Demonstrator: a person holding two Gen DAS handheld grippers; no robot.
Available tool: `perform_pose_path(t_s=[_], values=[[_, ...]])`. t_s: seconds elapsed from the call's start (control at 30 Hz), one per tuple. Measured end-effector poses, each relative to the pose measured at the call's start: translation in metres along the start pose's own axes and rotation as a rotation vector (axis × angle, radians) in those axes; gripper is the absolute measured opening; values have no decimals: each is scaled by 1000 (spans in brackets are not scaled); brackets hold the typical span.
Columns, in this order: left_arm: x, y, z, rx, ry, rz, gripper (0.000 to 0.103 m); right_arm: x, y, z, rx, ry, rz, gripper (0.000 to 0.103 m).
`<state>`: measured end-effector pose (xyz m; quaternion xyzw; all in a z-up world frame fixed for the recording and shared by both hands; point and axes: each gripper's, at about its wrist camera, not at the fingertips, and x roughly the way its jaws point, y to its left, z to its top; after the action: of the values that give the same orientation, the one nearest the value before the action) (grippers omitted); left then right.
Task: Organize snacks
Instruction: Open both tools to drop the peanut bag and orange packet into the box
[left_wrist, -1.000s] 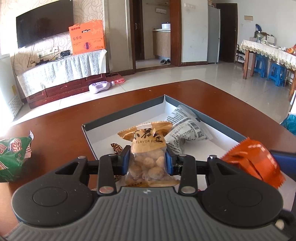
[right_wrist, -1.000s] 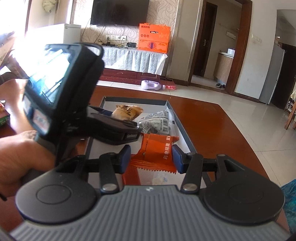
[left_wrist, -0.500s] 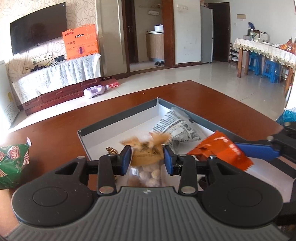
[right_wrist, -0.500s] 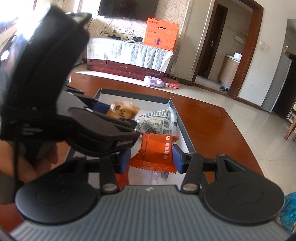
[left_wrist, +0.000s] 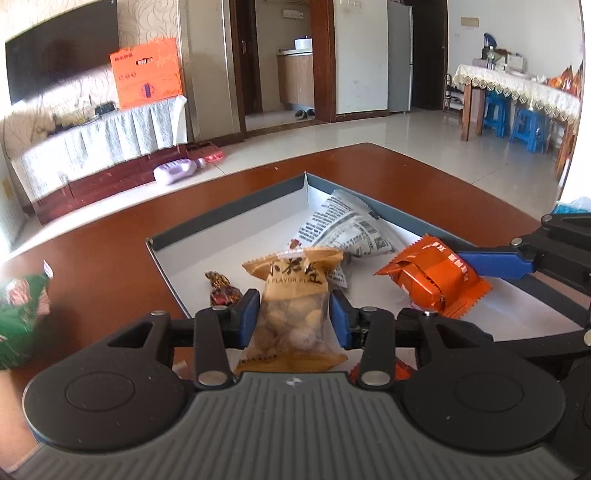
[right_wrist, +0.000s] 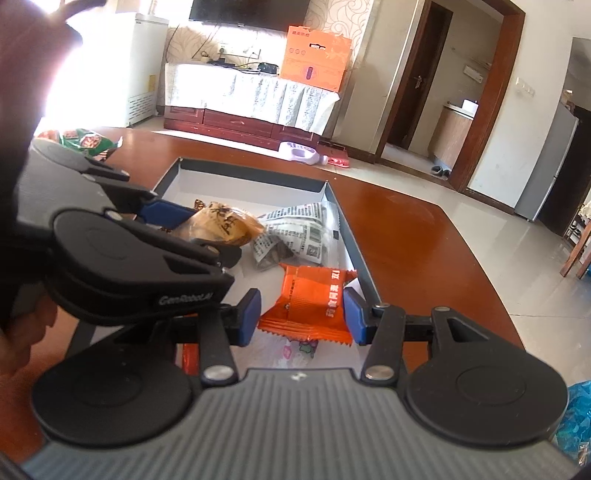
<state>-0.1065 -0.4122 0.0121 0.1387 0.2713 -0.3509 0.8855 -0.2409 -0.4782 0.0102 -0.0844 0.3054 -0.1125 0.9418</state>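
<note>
A tan snack packet (left_wrist: 291, 295) of pale round pieces stands between the pads of my left gripper (left_wrist: 293, 321), over the near part of a grey-rimmed white box (left_wrist: 229, 218). Its jaws are opening; the blue pads still touch the packet's sides. My right gripper (right_wrist: 301, 314) is shut on an orange foil packet (right_wrist: 310, 299), held above the box floor beside the left gripper. In the left wrist view, a blue finger (left_wrist: 495, 260) reaches in from the right with that orange packet (left_wrist: 432, 277). A newsprint-patterned packet (left_wrist: 343, 229) lies in the box's far corner.
A small dark wrapped candy (left_wrist: 221, 288) lies in the box by the left pad. A green snack bag (left_wrist: 18, 317) sits on the brown table (left_wrist: 92, 266) left of the box. Another light wrapper (right_wrist: 299, 349) lies under the orange packet. A blue bag (right_wrist: 576, 424) is at the right.
The left jaws have widened a little, and the tan packet, squeezed narrow half a second ago, has spread out. The right gripper has carried the orange packet further in over the box.
</note>
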Motion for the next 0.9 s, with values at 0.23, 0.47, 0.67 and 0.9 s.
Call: perform_pose_path(t_s=[0.23,0.47,0.67,0.9], values=[[1,-8,-4,50,-7,0,52,3,-1,-5,-12,28,-11,51],[4,-6,-6,59,-21,-42,51,5,-4,-7,3,41,-10,51],[6,-7,-6,67,-18,-51,52,8,-3,-8,6,47,-15,52],[5,-5,-6,77,-17,-70,52,8,-5,-9,9,46,-12,52]])
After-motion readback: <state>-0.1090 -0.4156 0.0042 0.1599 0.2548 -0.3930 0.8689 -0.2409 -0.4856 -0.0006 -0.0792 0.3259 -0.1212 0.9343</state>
